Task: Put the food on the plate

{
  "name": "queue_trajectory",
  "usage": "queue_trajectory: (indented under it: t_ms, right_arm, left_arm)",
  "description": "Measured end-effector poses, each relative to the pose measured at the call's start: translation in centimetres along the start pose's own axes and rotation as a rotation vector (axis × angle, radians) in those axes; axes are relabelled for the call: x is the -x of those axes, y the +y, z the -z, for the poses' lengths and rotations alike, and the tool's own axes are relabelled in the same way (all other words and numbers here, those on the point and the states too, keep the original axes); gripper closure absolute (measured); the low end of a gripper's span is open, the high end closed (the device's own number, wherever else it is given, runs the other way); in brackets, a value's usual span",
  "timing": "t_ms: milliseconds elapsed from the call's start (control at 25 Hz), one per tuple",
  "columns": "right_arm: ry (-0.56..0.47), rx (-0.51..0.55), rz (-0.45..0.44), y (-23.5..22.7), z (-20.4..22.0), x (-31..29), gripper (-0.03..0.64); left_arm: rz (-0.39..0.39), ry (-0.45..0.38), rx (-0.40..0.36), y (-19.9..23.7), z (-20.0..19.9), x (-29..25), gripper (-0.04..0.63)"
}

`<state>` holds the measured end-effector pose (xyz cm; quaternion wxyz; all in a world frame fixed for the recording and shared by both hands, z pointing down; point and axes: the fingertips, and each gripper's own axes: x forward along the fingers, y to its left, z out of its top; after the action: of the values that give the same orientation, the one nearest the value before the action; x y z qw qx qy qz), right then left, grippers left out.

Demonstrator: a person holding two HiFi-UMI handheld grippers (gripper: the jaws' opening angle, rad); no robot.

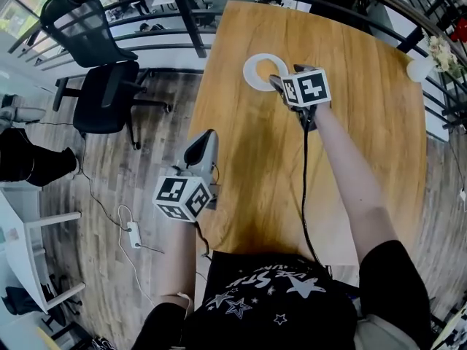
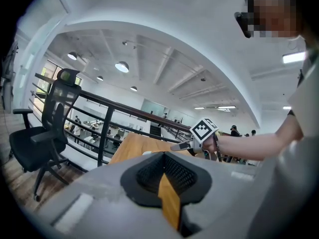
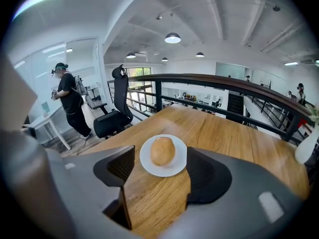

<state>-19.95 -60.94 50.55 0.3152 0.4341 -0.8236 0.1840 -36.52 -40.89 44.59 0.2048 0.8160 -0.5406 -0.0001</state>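
White plate (image 3: 175, 167) — just one — carries one tan food lump (image 3: 162, 150).

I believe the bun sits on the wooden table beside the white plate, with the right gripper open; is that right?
Not quite: the bun lies on the white plate, not beside it, as the right gripper view shows. The right gripper is indeed open.

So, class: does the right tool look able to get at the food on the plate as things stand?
Probably yes. The right tool is open and empty. The food sits on the plate straight ahead of it, and nothing stands between them.
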Motion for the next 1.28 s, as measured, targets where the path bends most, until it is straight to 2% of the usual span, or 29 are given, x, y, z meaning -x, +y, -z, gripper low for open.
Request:
queue_trajectory:
  t_ms: [320, 560, 840, 1000, 1280]
  right_arm:
    - [-0.112, -0.049, -0.095, 2.2, -0.8, 6.2, 0.331]
    - [-0.161, -0.038, -0.132, 3.4, -0.8, 10.6, 0.348]
    - [-0.23, -0.06, -0.245, 4.3, 0.8, 15.7, 0.388]
    - [-0.257, -0.04, -0.298, 4.8, 2.0, 18.1, 0.41]
    - [-0.279, 0.004, -0.394, 6.7, 4.3, 22.6, 0.441]
  left_arm:
    - [-0.002, -0.024, -0.028, -3.7, -0.6, 3.2, 0.594]
    - [-0.014, -0.055, -0.046, -6.2, -1.1, 5.3, 0.594]
    - [-0.023, -0.077, -0.089, -10.7, -0.8, 7.2, 0.594]
    - [-0.031, -0.074, -0.119, -13.1, 0.2, 8.0, 0.594]
    - [-0.085, -0.109, -0.123, -16.9, 1.6, 10.7, 0.594]
